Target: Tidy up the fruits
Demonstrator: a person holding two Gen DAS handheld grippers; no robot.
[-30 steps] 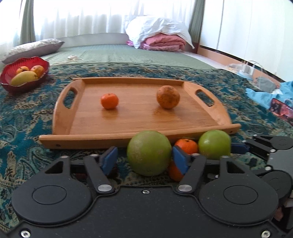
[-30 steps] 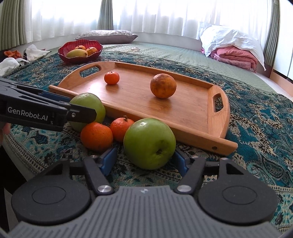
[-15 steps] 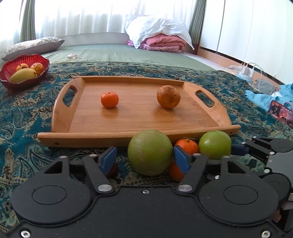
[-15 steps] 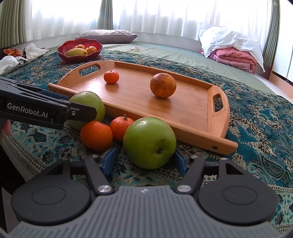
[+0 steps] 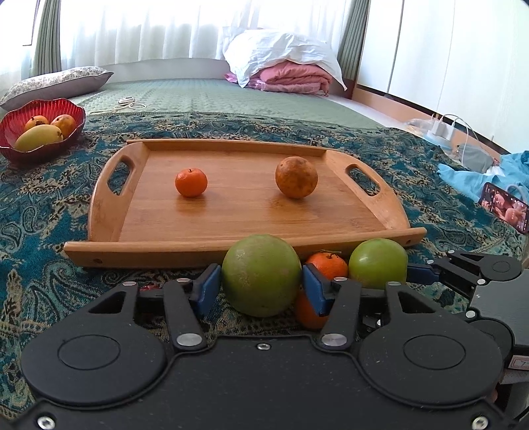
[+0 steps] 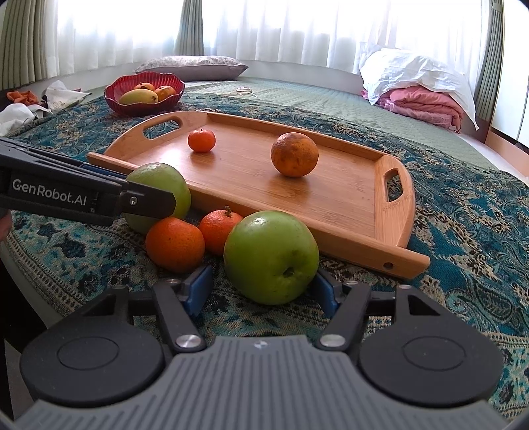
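Bedding covers the whole working surface: a teal paisley blanket (image 5: 39, 205) spread over a green quilted mattress (image 5: 205, 96), with white curtains (image 6: 264, 29) glowing behind it. Taking the wooden tray (image 5: 102, 198) as landmark, a red bowl (image 5: 71, 109) holding a mango and other fruit sits well beyond its left handle, a patterned pillow (image 5: 56, 82) lies behind that bowl, and folded pink bedding under a white pillow (image 5: 281, 53) is piled far behind the tray's right end. Off the tray's right side lie a blue cloth (image 5: 463, 173), a phone (image 5: 506, 211) with a lit screen, and a white charger (image 5: 441, 130) with its cable.

On the tray rest a small tangerine (image 5: 191, 182) towards the left handle and a larger mottled orange (image 5: 296, 177) towards the right, well apart. Just before the tray's near rim, on the blanket, four fruits crowd together: a large green citrus (image 5: 261, 274), a green apple (image 6: 271, 256), and between them two tangerines (image 6: 175, 244), the second tangerine (image 6: 220, 226) nearest the rim. The loose tangerines press close to both green fruits.

The left gripper (image 5: 261, 291) is spread around the green citrus, its blue pads just beside the peel; whether they touch is unclear. The right gripper (image 6: 264, 291) likewise stands spread about the apple, pads near its flanks, contact not discernible.
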